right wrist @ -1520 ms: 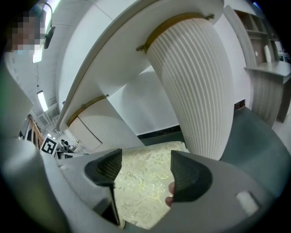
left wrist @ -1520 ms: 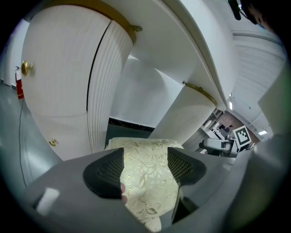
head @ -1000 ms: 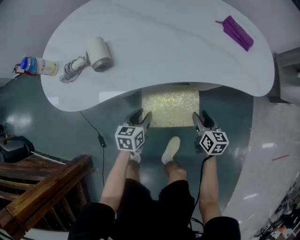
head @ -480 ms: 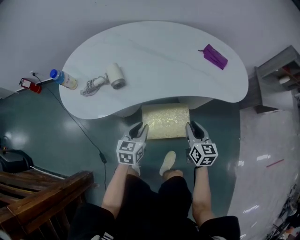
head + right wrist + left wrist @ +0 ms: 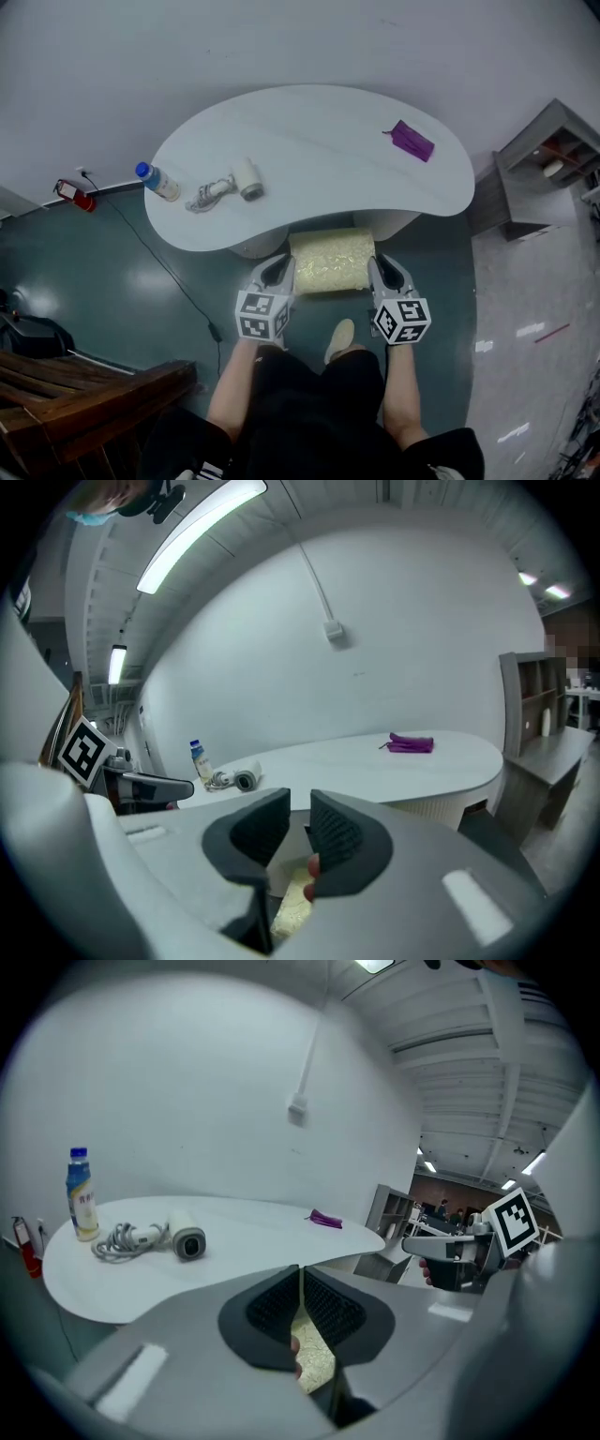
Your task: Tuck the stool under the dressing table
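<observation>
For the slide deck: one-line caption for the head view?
Stool partly under the white dressing table; hairdryer, bottle and purple pouch on top.

The white kidney-shaped desk (image 5: 319, 150) stands against a pale wall. At its left end a bottle (image 5: 157, 182) with a blue cap stands upright. Near it a white dryer (image 5: 248, 178) lies on its side, its cord (image 5: 208, 196) bunched beside it. Well apart, toward the right end, lies a purple pouch (image 5: 412, 142). The dark green floor (image 5: 122, 272) carries a yellowish stool (image 5: 328, 260), partly under the desk's front edge. A black cable (image 5: 159, 267) trails across the floor on the left, and a grey shelf unit (image 5: 539, 173) stands at the right.
</observation>
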The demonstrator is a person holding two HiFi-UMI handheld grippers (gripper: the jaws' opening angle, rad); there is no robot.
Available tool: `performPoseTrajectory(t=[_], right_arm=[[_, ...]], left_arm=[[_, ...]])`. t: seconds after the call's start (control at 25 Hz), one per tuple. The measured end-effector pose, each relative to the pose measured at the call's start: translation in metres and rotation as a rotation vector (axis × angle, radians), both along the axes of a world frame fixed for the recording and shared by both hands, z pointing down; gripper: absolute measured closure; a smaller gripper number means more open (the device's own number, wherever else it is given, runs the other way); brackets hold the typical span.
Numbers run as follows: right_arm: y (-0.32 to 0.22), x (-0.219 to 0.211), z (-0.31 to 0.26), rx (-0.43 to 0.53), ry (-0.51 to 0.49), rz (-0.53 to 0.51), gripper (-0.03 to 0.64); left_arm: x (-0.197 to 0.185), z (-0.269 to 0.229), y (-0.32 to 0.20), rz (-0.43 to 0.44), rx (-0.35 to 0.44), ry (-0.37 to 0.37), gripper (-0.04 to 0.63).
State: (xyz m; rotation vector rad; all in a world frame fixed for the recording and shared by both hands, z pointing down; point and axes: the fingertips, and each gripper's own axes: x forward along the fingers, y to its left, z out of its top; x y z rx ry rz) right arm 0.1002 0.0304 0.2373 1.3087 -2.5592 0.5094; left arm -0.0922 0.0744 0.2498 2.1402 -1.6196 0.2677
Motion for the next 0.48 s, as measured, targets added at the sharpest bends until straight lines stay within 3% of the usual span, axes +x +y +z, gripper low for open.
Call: performPoseTrajectory(t=[0.48], right_arm=[[0.042, -0.002, -0.109, 0.096, -0.024, 0.026, 0.598]], left_arm=[[-0.008, -0.117, 0.034, 0.005, 0.132, -0.038, 0.583]])
